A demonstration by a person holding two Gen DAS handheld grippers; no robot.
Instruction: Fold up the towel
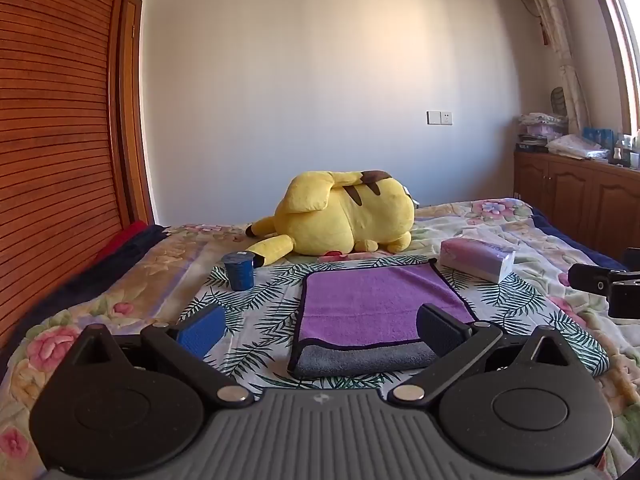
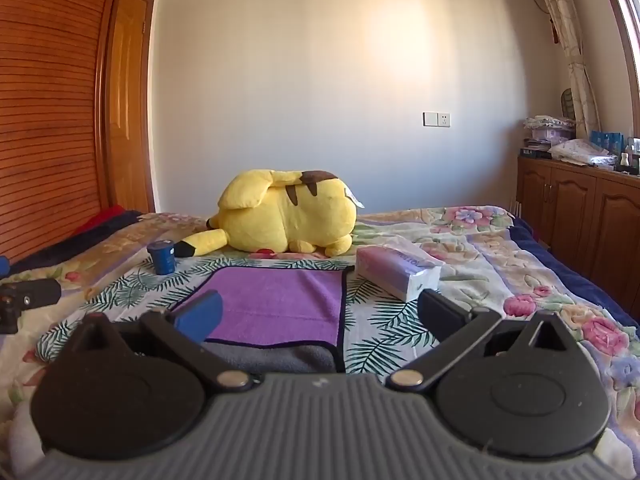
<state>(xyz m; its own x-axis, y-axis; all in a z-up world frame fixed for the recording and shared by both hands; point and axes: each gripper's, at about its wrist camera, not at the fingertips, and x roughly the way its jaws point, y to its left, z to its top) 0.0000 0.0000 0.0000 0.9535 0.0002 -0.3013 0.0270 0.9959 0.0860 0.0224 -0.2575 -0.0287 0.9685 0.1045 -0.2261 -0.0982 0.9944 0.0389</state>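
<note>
The towel lies flat just ahead of the left gripper, folded once, its purple face up and a dark trim running round the edge. The near edge shows a grey underlayer peeking out beneath the purple. From the right gripper it sits ahead and to the left, nearest the left finger.
</note>
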